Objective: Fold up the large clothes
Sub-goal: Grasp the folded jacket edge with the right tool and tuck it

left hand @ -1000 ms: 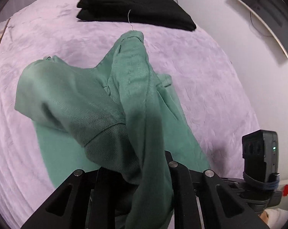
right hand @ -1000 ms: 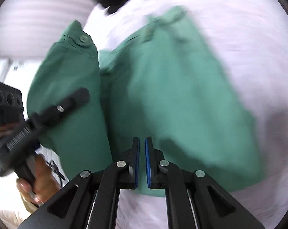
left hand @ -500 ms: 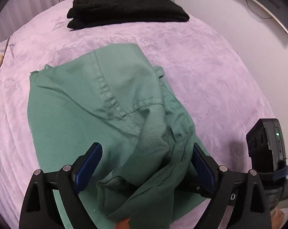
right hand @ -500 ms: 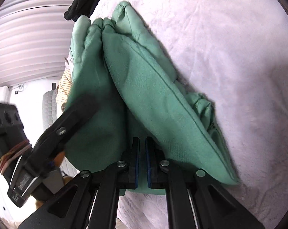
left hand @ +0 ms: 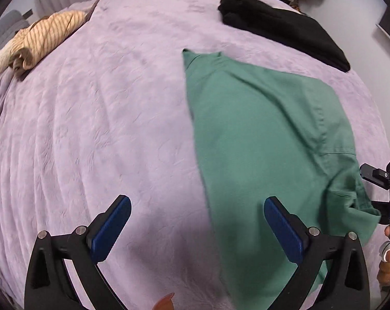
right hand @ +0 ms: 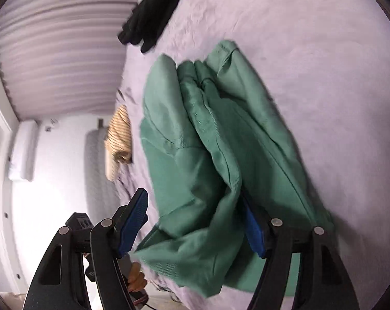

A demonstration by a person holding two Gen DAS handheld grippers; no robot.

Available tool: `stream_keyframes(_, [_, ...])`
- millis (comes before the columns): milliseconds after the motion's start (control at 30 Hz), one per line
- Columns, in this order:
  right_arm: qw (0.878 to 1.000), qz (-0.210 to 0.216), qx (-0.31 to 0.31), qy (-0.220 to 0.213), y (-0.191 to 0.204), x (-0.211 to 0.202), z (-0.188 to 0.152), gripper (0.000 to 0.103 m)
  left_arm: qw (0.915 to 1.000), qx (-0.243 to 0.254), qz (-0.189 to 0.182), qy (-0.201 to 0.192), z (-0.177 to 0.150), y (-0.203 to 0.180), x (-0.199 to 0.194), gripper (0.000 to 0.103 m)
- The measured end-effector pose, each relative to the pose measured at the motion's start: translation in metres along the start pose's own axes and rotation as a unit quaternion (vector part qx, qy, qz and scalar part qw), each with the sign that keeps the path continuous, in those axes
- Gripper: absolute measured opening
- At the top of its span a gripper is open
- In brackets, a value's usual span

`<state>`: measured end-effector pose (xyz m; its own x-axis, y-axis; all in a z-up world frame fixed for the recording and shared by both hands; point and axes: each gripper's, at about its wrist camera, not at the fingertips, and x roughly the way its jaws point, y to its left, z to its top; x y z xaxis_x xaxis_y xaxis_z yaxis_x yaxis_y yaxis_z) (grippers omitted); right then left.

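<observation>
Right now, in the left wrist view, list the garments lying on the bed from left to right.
Tan striped garment → green garment. The black garment lies farther back, above the green one, so its place in the order is unclear. All lie on the lilac bedcover.

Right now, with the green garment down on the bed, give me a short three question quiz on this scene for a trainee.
1. True or false: the left gripper holds the green garment.
2. Which lies nearest the green garment? A) the striped garment B) the black garment C) a pillow
3. Fill in: the clothes lie on a ___ blanket.

Key:
1. False. Its jaws stand wide over the blanket, with only the garment's edge below them.
2. B
3. Lilac

For the trainer: the right gripper has its jaws opening, with green cloth between them.
</observation>
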<state>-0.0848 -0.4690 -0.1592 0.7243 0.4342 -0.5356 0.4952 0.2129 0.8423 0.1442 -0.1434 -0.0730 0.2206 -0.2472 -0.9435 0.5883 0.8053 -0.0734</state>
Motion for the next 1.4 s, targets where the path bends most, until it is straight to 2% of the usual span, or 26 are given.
stream_keyframes(33, [1.0,-0.02,-0.008,0.011,0.009,0.007,0.003,0.059,1.0,-0.005,0.003,0.006,-0.002,0.004,0.004,0.103])
stream_keyframes(67, [0.999,-0.041,-0.029,0.018,0.02,0.013,0.005,0.01,0.9999,-0.006,0.003,0.008,-0.005,0.006,0.006,0.103])
stream_keyframes(100, [0.997,-0.051,-0.047,0.021,0.027,0.009,-0.003,0.006,1.0,-0.003,-0.001,0.008,-0.008,0.006,0.007,0.103])
stream_keyframes(200, [0.996,-0.003,-0.082,-0.023,0.047,-0.013,-0.009,0.006,0.9999,0.013,-0.001,0.004,-0.015,-0.001,0.014,0.103])
stream_keyframes(267, [0.997,-0.017,-0.064,-0.05,0.03,-0.033,-0.011,0.006,0.9997,0.012,-0.014,0.014,-0.017,-0.004,0.026,0.103])
stream_keyframes(300, [0.997,-0.037,-0.046,-0.054,0.013,-0.039,-0.012,0.006,0.9996,0.011,-0.018,0.019,-0.014,-0.006,0.033,0.103])
stream_keyframes(367, [0.993,-0.107,-0.011,-0.045,-0.019,-0.035,-0.007,0.006,0.9995,0.009,-0.018,0.026,-0.012,-0.009,0.04,0.103])
stream_keyframes(400, [0.992,-0.118,0.009,-0.037,-0.032,-0.032,-0.006,0.006,0.9995,0.01,-0.016,0.025,-0.012,-0.01,0.038,0.103])
stream_keyframes(467, [0.995,-0.082,0.044,-0.041,-0.045,-0.041,-0.011,0.007,0.9995,0.024,-0.004,0.018,-0.012,-0.011,0.031,0.103])
stream_keyframes(600, [0.992,-0.121,0.014,-0.041,-0.023,-0.057,-0.018,0.014,0.999,0.024,-0.009,0.036,-0.016,-0.003,0.023,0.103])
stream_keyframes(633, [0.991,-0.127,-0.004,-0.041,-0.012,-0.06,-0.02,0.018,0.9989,0.017,-0.014,0.042,-0.018,0.0,0.021,0.103])
stream_keyframes(700, [0.991,-0.124,-0.039,-0.045,0.015,-0.063,-0.026,0.034,0.9981,-0.003,-0.029,0.053,-0.025,0.006,0.016,0.103])
stream_keyframes(733, [0.99,-0.117,-0.061,-0.047,0.03,-0.063,-0.03,0.06,0.9974,-0.014,-0.04,0.059,-0.03,0.008,0.012,0.103])
stream_keyframes(767, [0.989,-0.11,-0.087,-0.046,0.043,-0.064,-0.036,0.074,0.996,-0.024,-0.053,0.067,-0.034,0.01,0.011,0.103])
stream_keyframes(833, [0.983,-0.122,-0.135,-0.024,0.06,-0.059,-0.046,0.074,0.9946,-0.029,-0.067,0.074,-0.041,0.008,0.008,0.103])
stream_keyframes(900, [0.969,-0.176,-0.176,0.007,0.067,-0.041,-0.054,0.063,0.9952,-0.014,-0.061,0.075,-0.05,0.001,0.005,0.103])
stream_keyframes(933, [0.962,-0.2,-0.185,0.02,0.066,-0.033,-0.056,0.028,0.9956,-0.003,-0.053,0.077,-0.054,-0.003,0.005,0.103])
stream_keyframes(967, [0.96,-0.215,-0.18,0.027,0.064,-0.026,-0.056,0.003,0.9959,0.007,-0.045,0.079,-0.058,-0.007,0.006,0.103])
stream_keyframes(1033, [0.963,-0.209,-0.17,0.001,0.058,-0.037,-0.062,0.003,0.9962,0.027,-0.038,0.073,-0.071,-0.012,0.006,0.103])
stream_keyframes(1133, [0.963,-0.229,-0.138,-0.025,0.036,-0.046,-0.073,0.002,0.9959,0.032,-0.045,0.072,-0.085,-0.014,0.012,0.103])
stream_keyframes(1200, [0.959,-0.261,-0.114,-0.016,0.005,-0.04,-0.084,0.002,0.9958,0.027,-0.051,0.071,-0.091,-0.015,0.017,0.103])
stream_keyframes(1267, [0.964,-0.254,-0.084,-0.009,-0.024,-0.032,-0.091,0.001,0.9959,0.029,-0.047,0.071,-0.095,-0.017,0.021,0.103])
stream_keyframes(1400, [0.97,-0.237,-0.059,-0.007,-0.028,-0.037,-0.097,0.001,0.9968,0.032,-0.036,0.064,-0.098,-0.019,0.019,0.103])
